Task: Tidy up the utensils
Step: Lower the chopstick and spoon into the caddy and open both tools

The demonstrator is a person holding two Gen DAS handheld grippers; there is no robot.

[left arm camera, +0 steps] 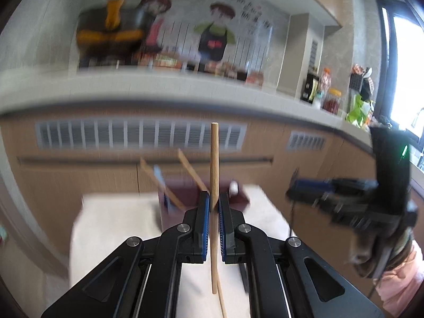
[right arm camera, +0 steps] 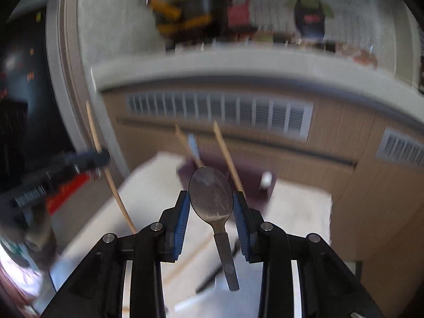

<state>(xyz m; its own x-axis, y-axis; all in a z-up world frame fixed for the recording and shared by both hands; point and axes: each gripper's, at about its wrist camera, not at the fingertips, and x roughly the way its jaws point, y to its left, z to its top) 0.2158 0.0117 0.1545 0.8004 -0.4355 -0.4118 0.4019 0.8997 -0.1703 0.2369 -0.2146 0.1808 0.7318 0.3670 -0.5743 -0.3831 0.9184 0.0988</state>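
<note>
My left gripper is shut on a wooden chopstick, which stands upright between the blue pads. My right gripper is shut on a metal spoon, clamped by its bowl with the handle hanging down. Past both grippers a dark maroon utensil holder stands on a white cloth-covered table, with wooden sticks and a blue-handled utensil leaning out of it. The same holder shows in the right wrist view. Each gripper appears in the other's view: the right gripper and the left gripper, the latter with its chopstick.
A loose chopstick and a dark utensil lie on the cloth below my right gripper. Behind the table runs a wooden cabinet with vents under a pale counter holding jars and bottles. A pink sleeve is at the right edge.
</note>
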